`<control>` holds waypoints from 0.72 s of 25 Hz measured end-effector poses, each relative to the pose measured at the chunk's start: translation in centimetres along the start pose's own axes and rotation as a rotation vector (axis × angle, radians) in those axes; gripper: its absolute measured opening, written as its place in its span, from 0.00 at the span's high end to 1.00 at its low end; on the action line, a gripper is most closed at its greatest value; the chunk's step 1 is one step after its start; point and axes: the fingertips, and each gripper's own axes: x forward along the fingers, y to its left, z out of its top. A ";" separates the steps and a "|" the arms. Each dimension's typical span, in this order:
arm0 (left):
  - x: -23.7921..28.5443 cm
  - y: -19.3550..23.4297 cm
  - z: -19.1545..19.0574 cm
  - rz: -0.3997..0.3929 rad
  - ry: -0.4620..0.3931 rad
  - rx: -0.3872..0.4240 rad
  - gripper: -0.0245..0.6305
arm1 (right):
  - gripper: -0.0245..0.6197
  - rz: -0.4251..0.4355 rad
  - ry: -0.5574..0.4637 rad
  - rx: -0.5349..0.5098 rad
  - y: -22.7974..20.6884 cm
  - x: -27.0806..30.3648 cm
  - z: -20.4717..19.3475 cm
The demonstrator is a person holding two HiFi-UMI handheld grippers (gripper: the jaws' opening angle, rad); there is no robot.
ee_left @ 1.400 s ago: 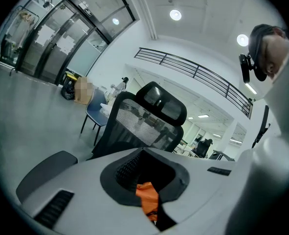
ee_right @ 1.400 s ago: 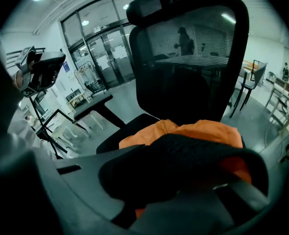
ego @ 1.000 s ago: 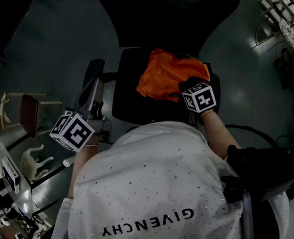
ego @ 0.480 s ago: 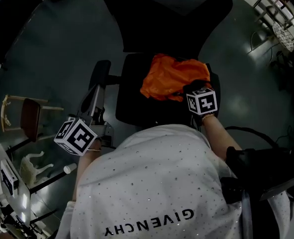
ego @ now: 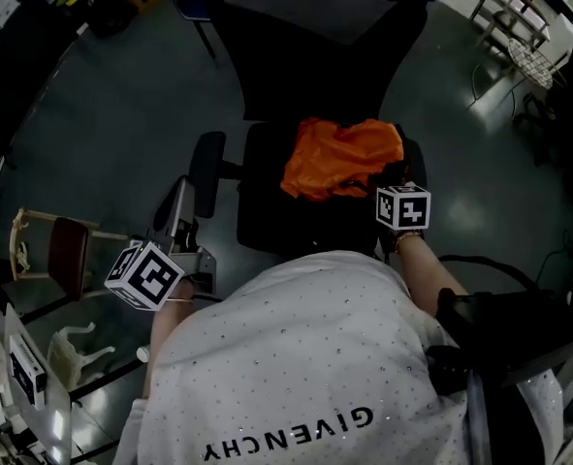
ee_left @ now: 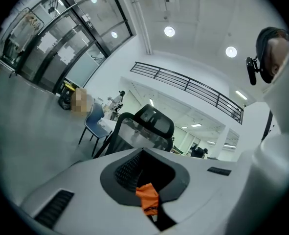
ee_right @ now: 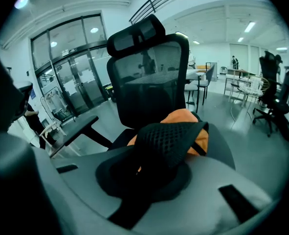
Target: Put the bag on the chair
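Orange bag (ego: 342, 158) lies on the chair (ego: 263, 216) seat. Right tool (ego: 391, 178) is clamped on its black mesh strap (ee_right: 171, 136) at the near right edge. Left tool (ego: 177, 206), left of the chair, is closed on an orange scrap (ee_left: 147, 198).

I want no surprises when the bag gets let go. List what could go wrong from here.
1. The right gripper is shut on the black strap of the bag. Backing away before opening would likely drag the bag along the chair seat.
2. The bag lies toward the seat's right side, so a tug that way might tip it off.
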 end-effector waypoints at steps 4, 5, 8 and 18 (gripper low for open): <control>-1.3 -0.8 -0.1 -0.033 0.002 0.025 0.96 | 0.86 -0.039 0.003 0.007 -0.2 -1.4 -1.2; -1.6 -0.8 0.0 -0.038 0.000 0.026 0.96 | 0.86 -0.048 0.005 0.015 -0.3 -1.7 -1.5; -2.6 -0.2 0.3 -0.039 -0.006 0.025 0.96 | 0.86 -0.082 0.011 0.046 -0.6 -2.5 -2.4; -4.9 0.3 -0.2 -0.056 0.013 0.028 0.96 | 0.82 -0.145 0.039 0.144 -0.8 -4.7 -6.1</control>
